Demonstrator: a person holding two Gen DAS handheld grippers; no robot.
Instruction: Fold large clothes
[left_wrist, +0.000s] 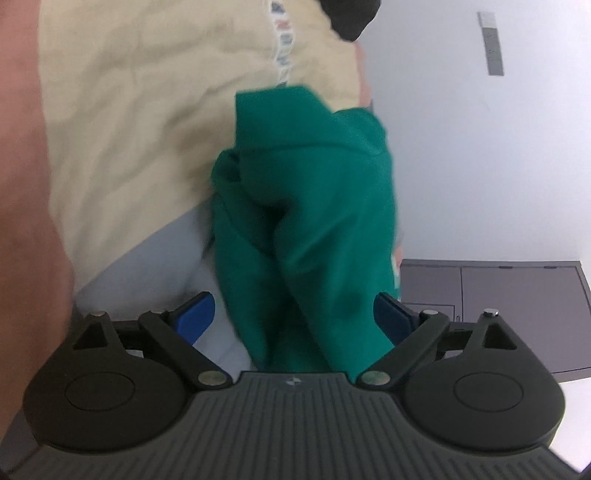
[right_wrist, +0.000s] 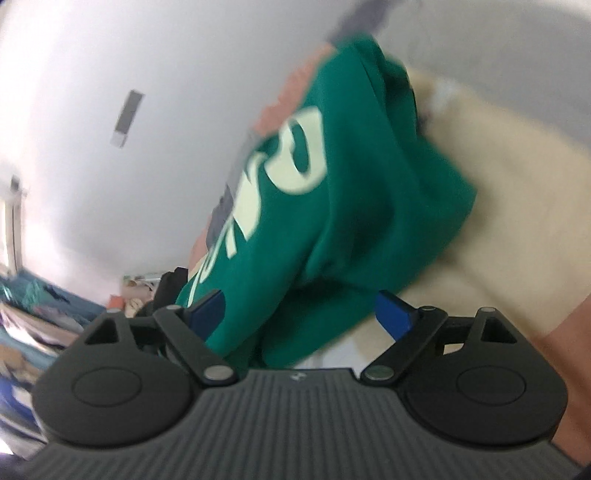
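A green sweatshirt (left_wrist: 314, 206) hangs bunched and folded over itself in front of a cream cloth (left_wrist: 147, 110). In the right wrist view the sweatshirt (right_wrist: 343, 192) shows large pale lettering (right_wrist: 295, 155). My left gripper (left_wrist: 293, 314) stands open with its jaws wide; the green fabric runs down between the blue pads (left_wrist: 195, 317), close to the right-hand one. My right gripper (right_wrist: 299, 310) is open too, with the sweatshirt's lower folds between its pads (right_wrist: 393, 314) and lapping over the left-hand one. Both views are blurred.
An arm (left_wrist: 26, 221) fills the left edge of the left wrist view, and another (right_wrist: 565, 362) shows at the lower right of the right wrist view. A dark grey cabinet (left_wrist: 517, 295) stands against a white wall (left_wrist: 480, 166). Mixed clutter (right_wrist: 44, 314) lies at far left.
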